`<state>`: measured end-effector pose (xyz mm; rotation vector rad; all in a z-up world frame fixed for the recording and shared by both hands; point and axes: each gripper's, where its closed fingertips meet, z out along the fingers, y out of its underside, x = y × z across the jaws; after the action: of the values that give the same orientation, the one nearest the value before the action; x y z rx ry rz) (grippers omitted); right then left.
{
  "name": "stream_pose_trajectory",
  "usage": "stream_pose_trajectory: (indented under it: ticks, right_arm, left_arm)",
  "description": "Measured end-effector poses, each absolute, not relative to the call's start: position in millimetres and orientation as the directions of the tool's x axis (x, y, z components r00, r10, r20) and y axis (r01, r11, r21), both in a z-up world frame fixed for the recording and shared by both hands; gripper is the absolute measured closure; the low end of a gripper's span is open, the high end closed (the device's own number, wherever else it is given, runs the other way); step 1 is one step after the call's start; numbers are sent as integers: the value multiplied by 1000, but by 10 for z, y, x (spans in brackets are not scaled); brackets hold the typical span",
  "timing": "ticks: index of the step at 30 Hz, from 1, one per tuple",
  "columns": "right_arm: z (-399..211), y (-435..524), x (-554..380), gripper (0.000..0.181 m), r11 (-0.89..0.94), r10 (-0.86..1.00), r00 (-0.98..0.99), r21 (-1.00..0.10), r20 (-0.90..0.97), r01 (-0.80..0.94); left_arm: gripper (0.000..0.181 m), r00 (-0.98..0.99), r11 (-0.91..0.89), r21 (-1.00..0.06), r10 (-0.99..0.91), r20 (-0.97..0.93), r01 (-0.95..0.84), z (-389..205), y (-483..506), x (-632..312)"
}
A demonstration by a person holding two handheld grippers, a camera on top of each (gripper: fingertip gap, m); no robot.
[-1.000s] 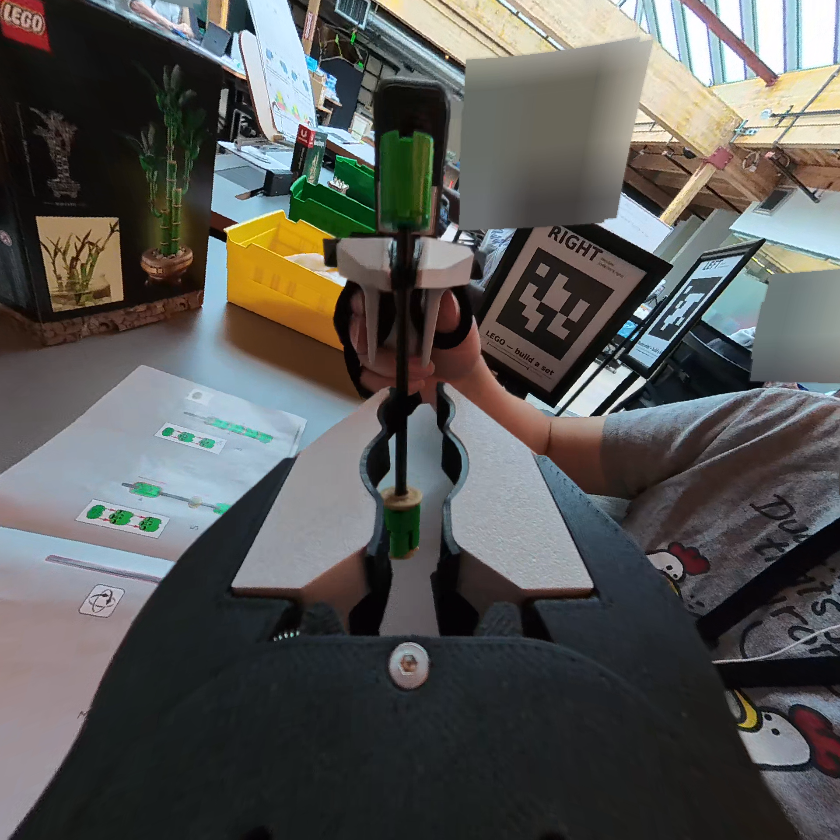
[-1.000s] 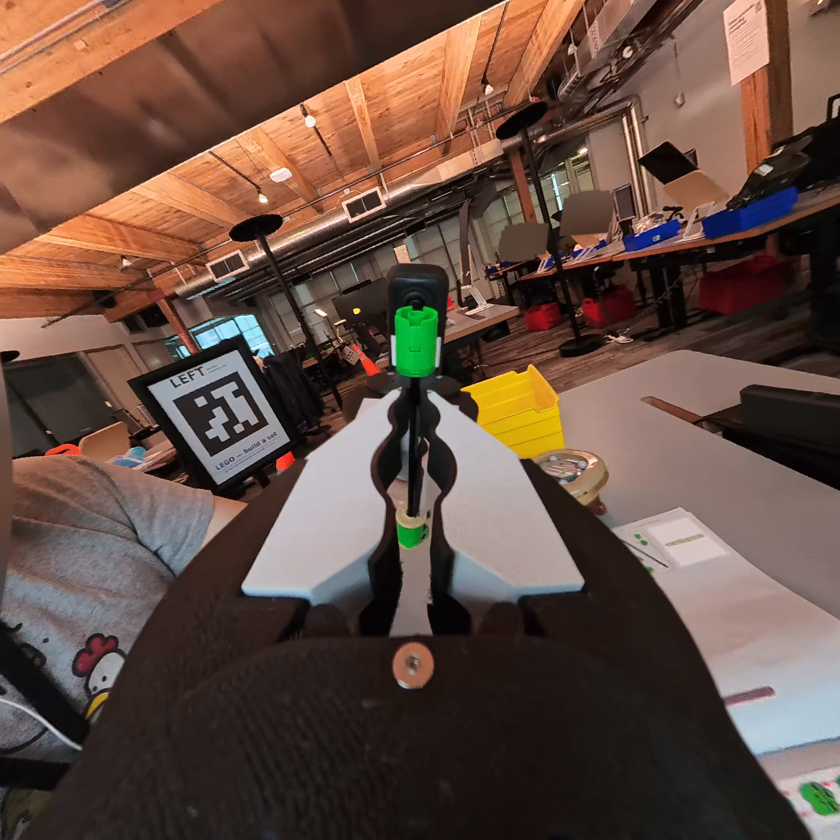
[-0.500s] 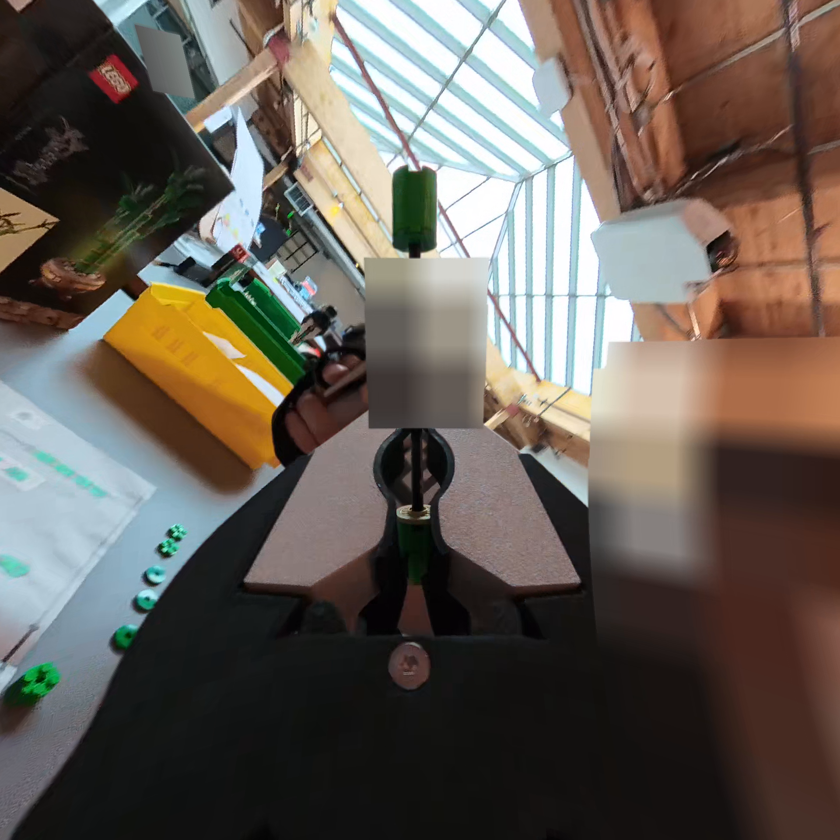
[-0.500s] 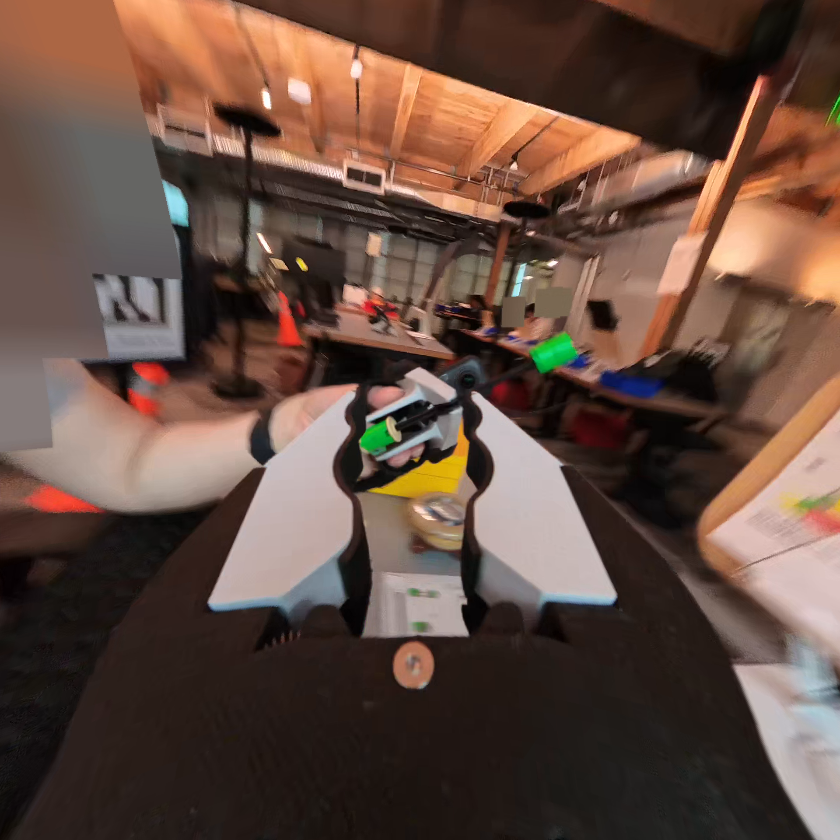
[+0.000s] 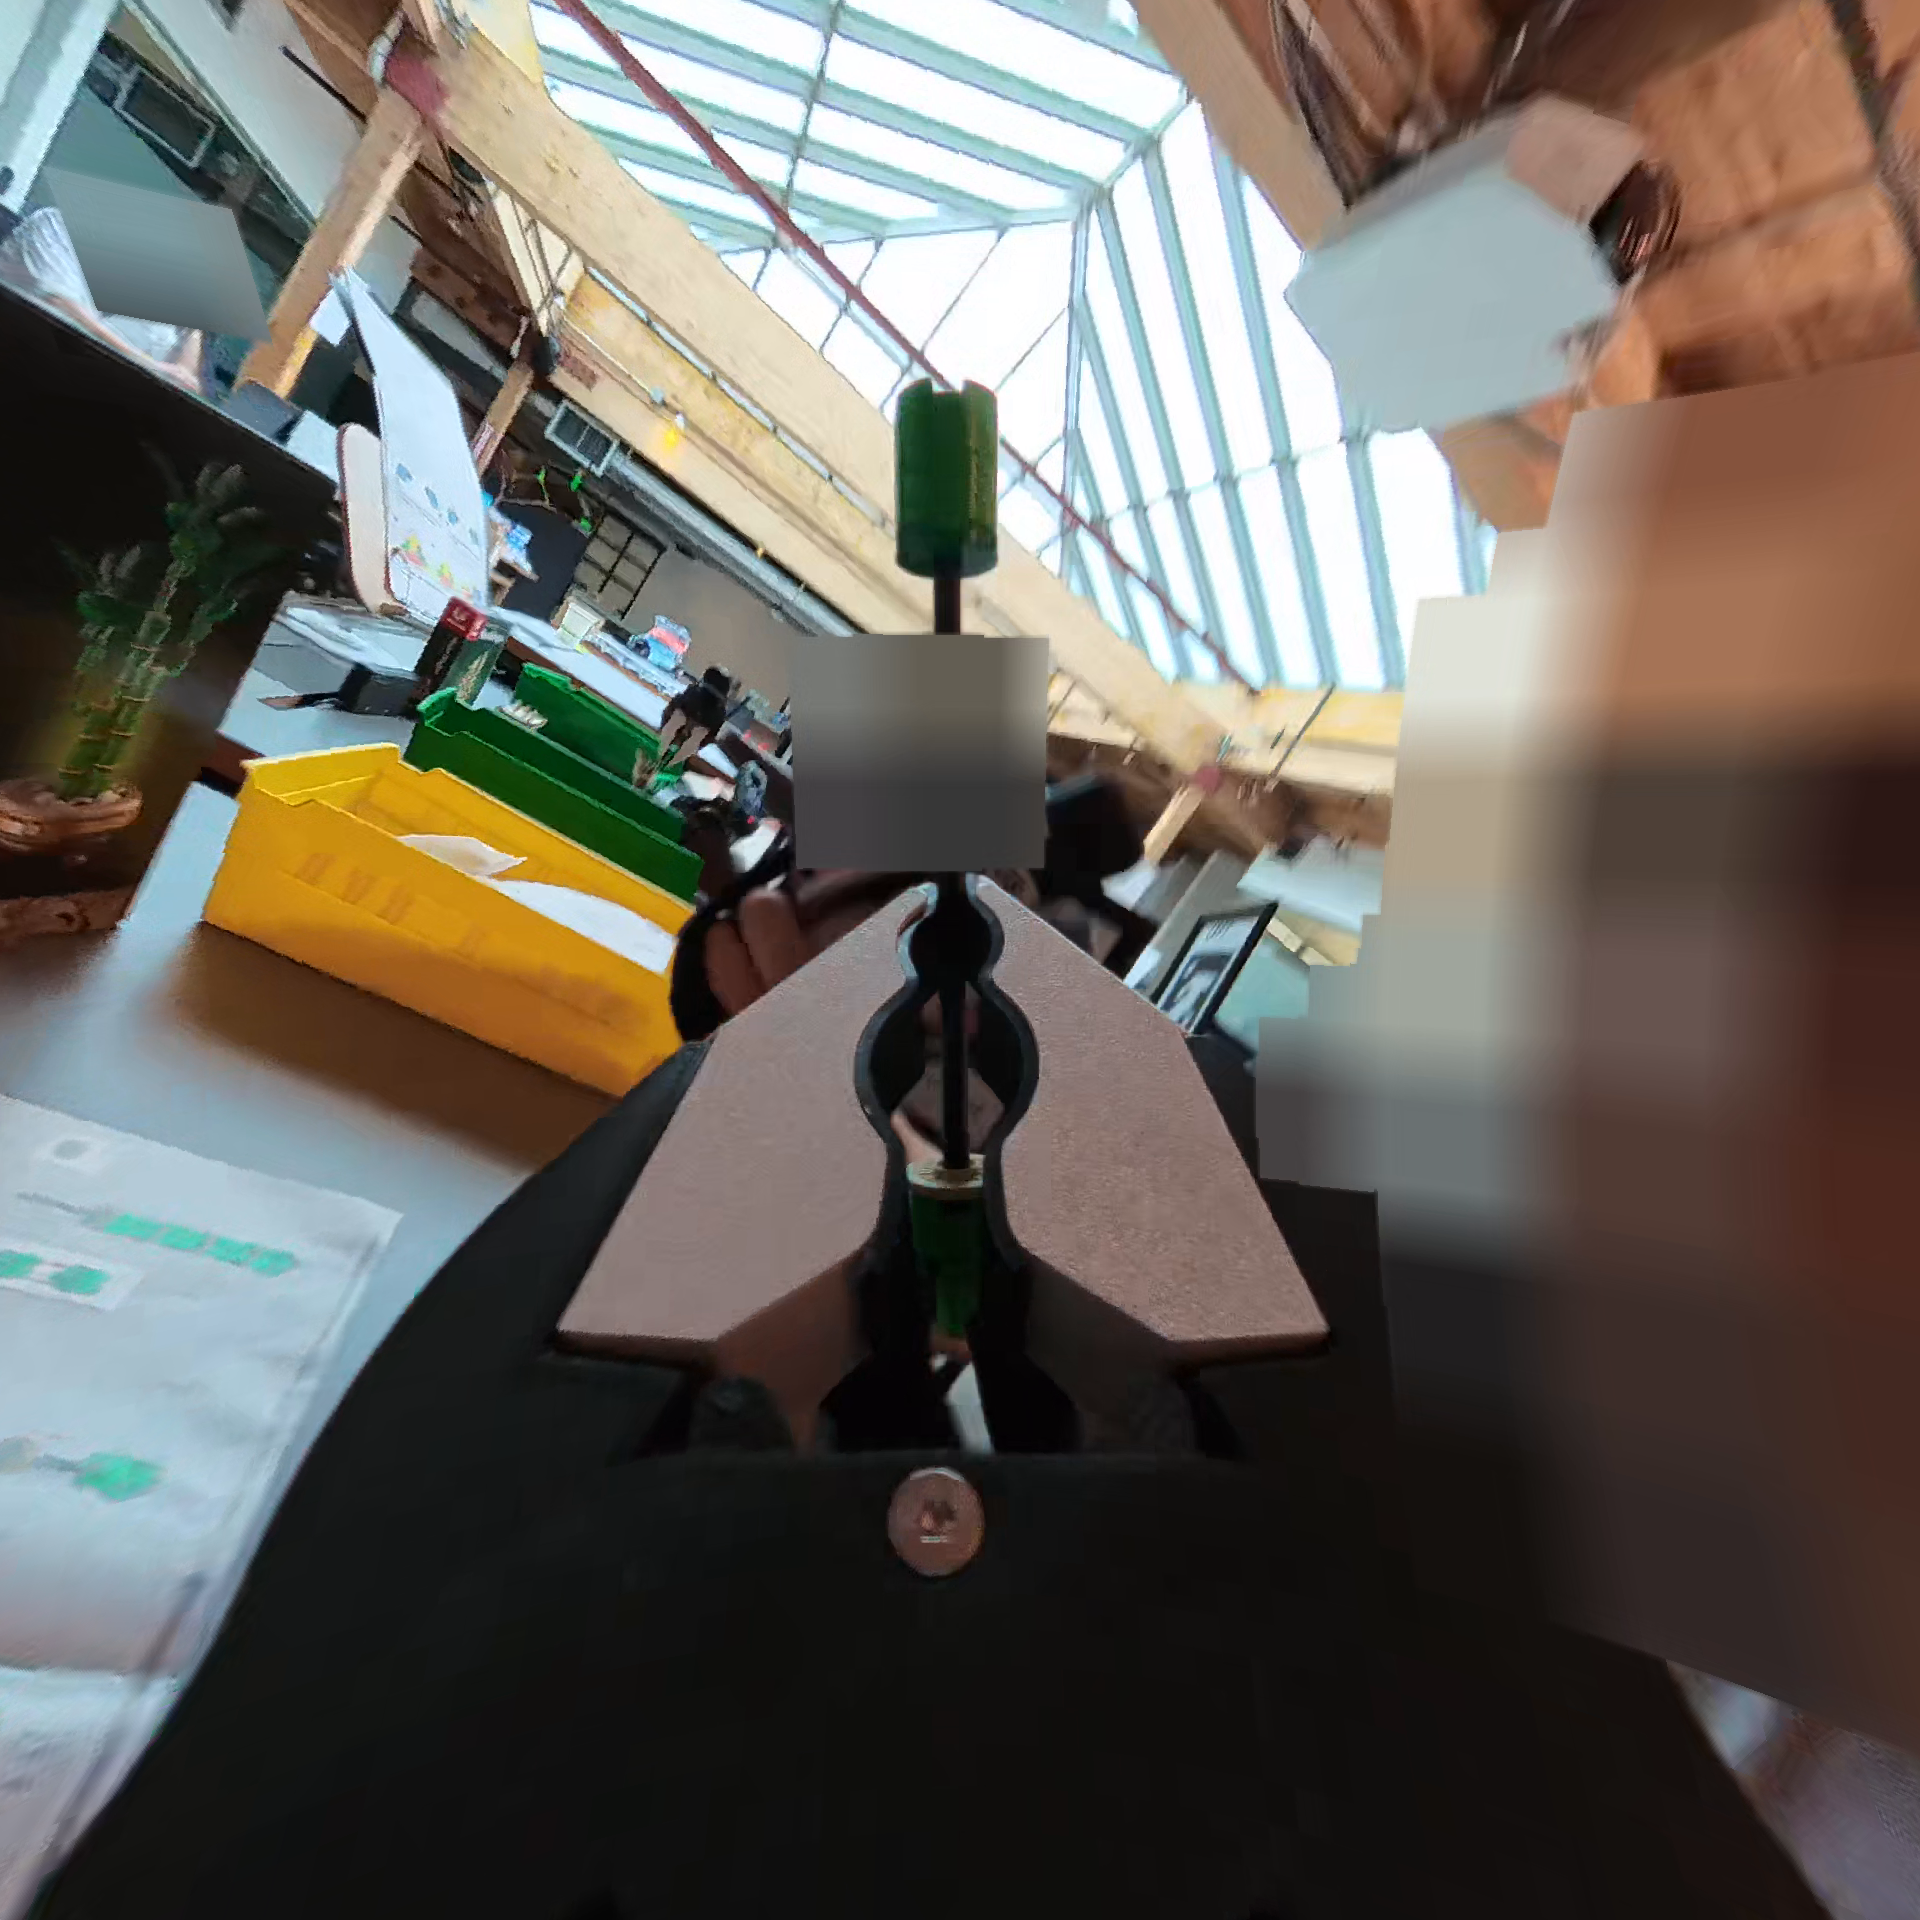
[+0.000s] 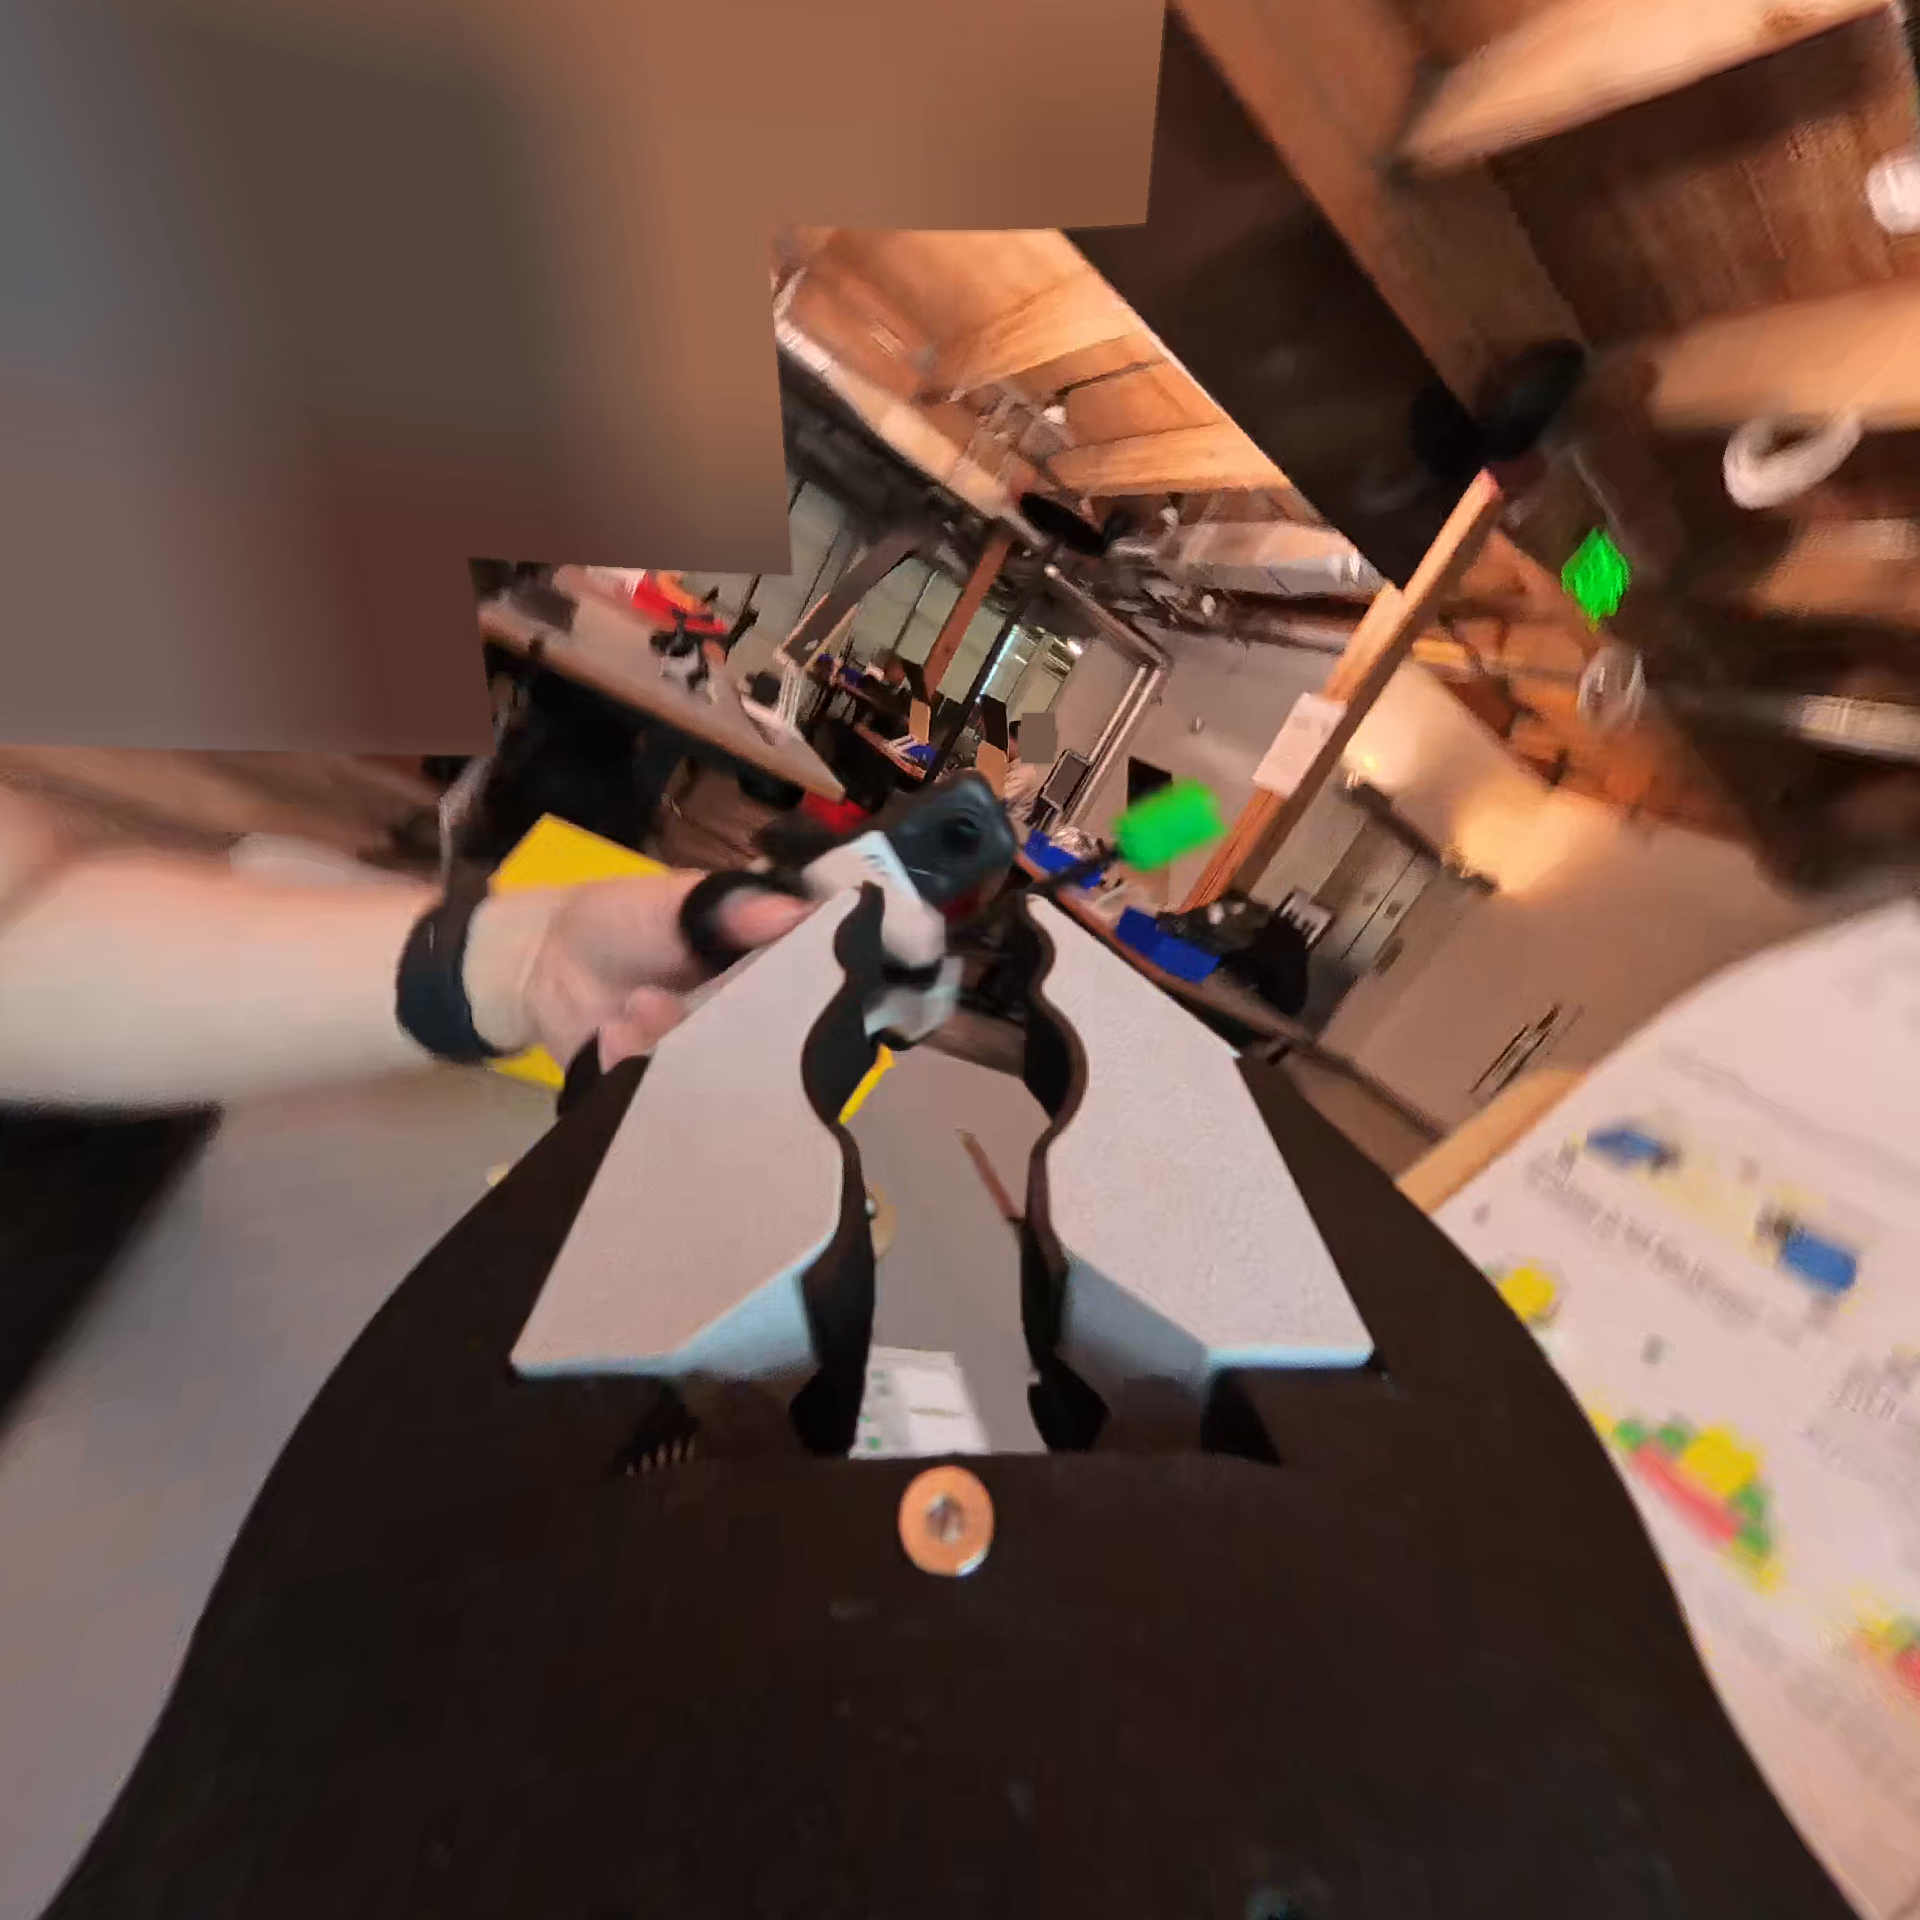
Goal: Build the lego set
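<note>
In the left wrist view my left gripper (image 5: 948,904) is shut on a thin black axle (image 5: 951,1049). The axle points up and away and carries a dark green cylinder (image 5: 943,478) at its far end. A tan ring with a green piece (image 5: 943,1236) sits on the axle deep between my fingers. My right gripper (image 6: 951,912) is open and empty. In the blurred right wrist view, the left gripper (image 6: 914,935) shows just beyond its tips, held by a hand (image 6: 582,966), with the green cylinder (image 6: 1169,826) sticking out to the right.
A yellow bin (image 5: 447,935) and green bins (image 5: 551,769) stand on the grey table (image 5: 260,1049) at the back left. The instruction booklet (image 5: 156,1351) lies at the left, by the black set box (image 5: 104,675). A board with coloured pictures (image 6: 1714,1247) stands at the right.
My right gripper has let go of the axle, opened and drawn back. My left gripper keeps the axle and has tilted it upward.
</note>
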<state>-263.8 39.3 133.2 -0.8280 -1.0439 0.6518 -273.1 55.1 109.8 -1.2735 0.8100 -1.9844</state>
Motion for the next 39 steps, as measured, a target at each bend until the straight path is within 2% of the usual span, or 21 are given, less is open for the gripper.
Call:
stream_pose_trajectory:
  ticks: [1,4,6,16,18,25,32,39]
  right_arm:
    - [1381,517,-2525,158,425,856,377,-896,354,-125]
    - [1372,689,-2382,147,62,971,238,-970,5,-233]
    - [1364,674,-2374,139,-58,986,137,-963,-97,-264]
    - [1188,663,-2484,145,-122,981,134,-985,-139,-125]
    - [1136,643,-2517,166,-125,984,113,-987,-137,-100]
    - [1114,631,-2519,167,-177,978,93,-980,-185,-88]
    - [1039,639,-2566,167,-208,973,93,-977,-212,-51]
    - [919,608,-2632,167,-181,979,105,-983,-177,32]
  left_arm:
    - [181,-286,-545,-824,-823,491,156,1026,533,-2695]
    - [181,-204,-399,-913,-903,377,82,850,473,-2584]
    - [181,-200,-371,-927,-914,354,53,789,433,-2525]
    - [181,-150,-307,-950,-938,312,-59,553,403,-2398]
    - [181,-152,-304,-950,-938,312,-74,530,393,-2387]
    - [181,-166,-326,-942,-927,335,-81,493,380,-2353]
    - [170,-178,-330,-943,-927,332,-39,553,360,-2319]
    - [177,-104,-256,-965,-960,260,-48,501,406,-2271]
